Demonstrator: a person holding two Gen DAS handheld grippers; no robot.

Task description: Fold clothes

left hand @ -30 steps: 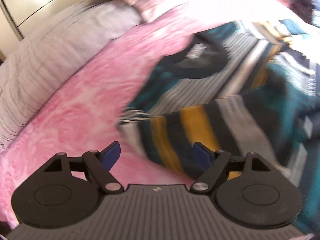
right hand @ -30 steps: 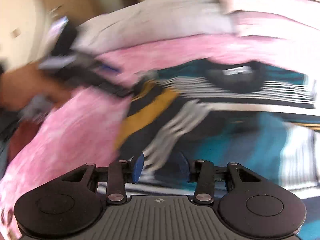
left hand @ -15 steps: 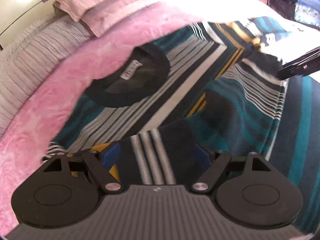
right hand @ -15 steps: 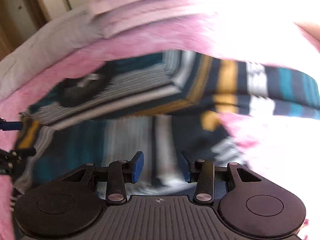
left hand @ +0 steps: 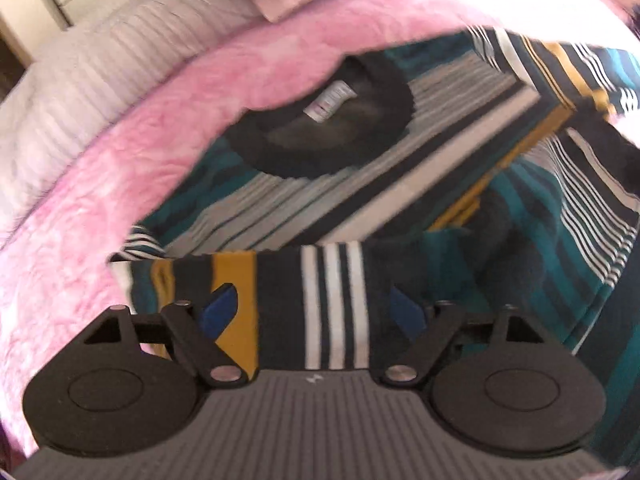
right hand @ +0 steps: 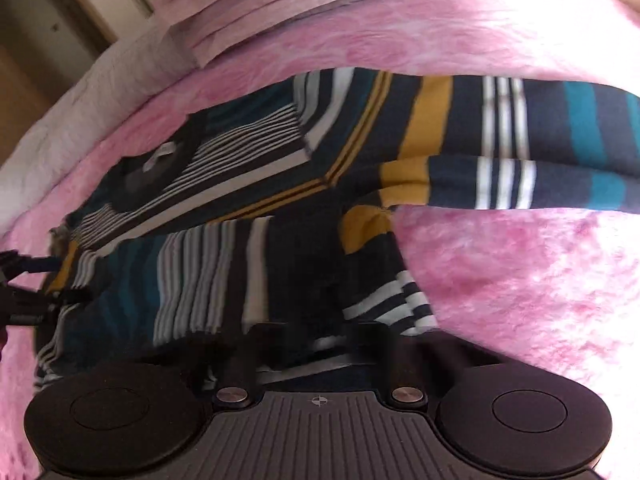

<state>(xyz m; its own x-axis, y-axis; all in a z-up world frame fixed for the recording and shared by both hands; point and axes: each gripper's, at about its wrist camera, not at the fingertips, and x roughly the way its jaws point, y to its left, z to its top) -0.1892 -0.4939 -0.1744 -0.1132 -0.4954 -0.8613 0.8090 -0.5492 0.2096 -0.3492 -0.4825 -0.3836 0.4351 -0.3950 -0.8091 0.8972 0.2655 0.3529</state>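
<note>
Sweater [left hand: 360, 184]: striped, lies collar-up on the pink blanket [left hand: 100, 208], black collar [left hand: 332, 132] and label visible.

Left wrist view: left sleeve [left hand: 280, 300] now lies across the lower chest, stripes running crosswise to the body. A second ago it was off to the side over the blanket; half a second ago it was already on the body. Left gripper [left hand: 316, 312] hovers over the sleeve, jaws wide, blue pads either side of the cloth, not closed on it. Judgement: sleeve has been laid in and released; first sleeve fold done.

Right wrist view: right sleeve [right hand: 500, 152] is spread out onto the blanket, doubled on itself, not yet folded in. Right gripper [right hand: 316, 344] has dropped low over the hem [right hand: 392, 304]; fingers sit in shadow, so jaw width cannot be told, nor whether cloth is held. Left gripper shows at frame edge.

Implication: right sleeve fold comes next, then the body.
</note>
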